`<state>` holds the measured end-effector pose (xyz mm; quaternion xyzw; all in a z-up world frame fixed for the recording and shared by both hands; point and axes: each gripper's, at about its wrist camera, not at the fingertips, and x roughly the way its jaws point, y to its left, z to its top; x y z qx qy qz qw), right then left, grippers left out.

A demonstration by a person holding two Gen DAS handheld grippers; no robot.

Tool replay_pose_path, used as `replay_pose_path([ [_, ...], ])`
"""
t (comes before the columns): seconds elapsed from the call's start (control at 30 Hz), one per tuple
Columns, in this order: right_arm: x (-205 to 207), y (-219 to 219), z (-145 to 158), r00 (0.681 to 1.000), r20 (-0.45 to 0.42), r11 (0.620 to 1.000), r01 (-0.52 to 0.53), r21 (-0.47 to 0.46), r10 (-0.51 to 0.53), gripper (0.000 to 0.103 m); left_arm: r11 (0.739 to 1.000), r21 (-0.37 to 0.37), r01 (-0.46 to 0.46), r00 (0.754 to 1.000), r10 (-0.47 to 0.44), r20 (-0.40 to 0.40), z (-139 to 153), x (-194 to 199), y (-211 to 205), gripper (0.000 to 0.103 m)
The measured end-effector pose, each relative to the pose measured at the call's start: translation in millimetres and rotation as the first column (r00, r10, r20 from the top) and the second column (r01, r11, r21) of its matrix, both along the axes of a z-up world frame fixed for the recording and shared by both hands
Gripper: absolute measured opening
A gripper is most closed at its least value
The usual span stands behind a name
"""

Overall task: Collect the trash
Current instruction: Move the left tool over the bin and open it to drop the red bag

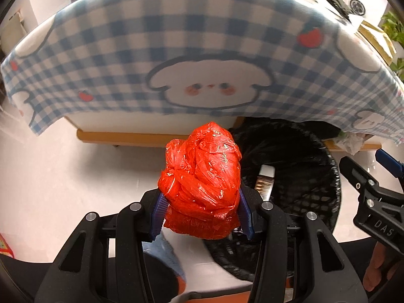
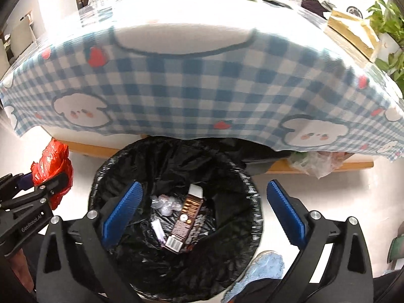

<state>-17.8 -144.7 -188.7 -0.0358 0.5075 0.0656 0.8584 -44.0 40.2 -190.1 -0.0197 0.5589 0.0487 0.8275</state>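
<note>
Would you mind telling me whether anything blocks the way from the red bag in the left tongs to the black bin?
Nothing visible does. The red bag sits clamped in the left tongs, just left of the bin. The bin's mouth is open, with only the right tongs hovering open over it; they may need to move aside.

Right gripper point(image 2: 203, 209) with blue ribbed pads spread wide and nothing between them, above a black-lined waste bin point(image 2: 255, 202). Inside lie a brown carton point(image 2: 188, 217) and crumpled clear wrap point(image 2: 165, 204). At left, the left gripper point(image 2: 38, 184) clamps a red plastic bag point(image 2: 54, 161). A blue checked tablecloth point(image 2: 202, 85) hangs behind.
</note>
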Motion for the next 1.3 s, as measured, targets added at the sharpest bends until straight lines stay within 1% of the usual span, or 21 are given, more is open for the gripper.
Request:
replay_pose_path([
  [0.3, -1, -49, 7, 0.998, 0.011, 0.999, 0.054, -0.009, -0.054, 0.095, 0.998, 0.005, 0.070, 0.998, -0.070, -0.002, -3, 10, -51, 0.047],
  [0.37, -2, -61, 7, 0.997, 0.013, 0.997, 0.072, -0.009, -0.072, 0.095, 0.996, -0.007, 0.086, 0.996, -0.086, -0.007, -4, 12, -60, 0.047],
  [0.53, -3, -87, 3, 0.994, 0.005, 0.994, 0.112, -0.015, -0.112, 0.095, 0.993, -0.012, 0.121, 0.992, -0.122, -0.014, -10, 17, -83, 0.047],
  [0.6, -3, -96, 0, 0.991, -0.003, 0.991, 0.130, -0.015, -0.130, 0.095, 0.992, -0.035, 0.124, 0.992, -0.124, -0.027, -15, 19, -90, 0.047],
  [0.73, -5, -113, -5, 0.986, -0.019, 0.986, 0.163, -0.016, -0.164, 0.095, 0.989, -0.026, 0.147, 0.989, -0.148, -0.022, -19, 20, -108, 0.047],
  [1.03, -14, -141, -14, 0.977, -0.035, 0.978, 0.208, -0.025, -0.208, 0.095, 0.984, -0.045, 0.173, 0.983, -0.175, -0.053, -41, 23, -134, 0.047],
  [1.3, -14, -151, -19, 0.974, -0.045, 0.975, 0.221, -0.021, -0.221, 0.095, 0.983, -0.043, 0.178, 0.981, -0.181, -0.071, -52, 23, -140, 0.048],
])
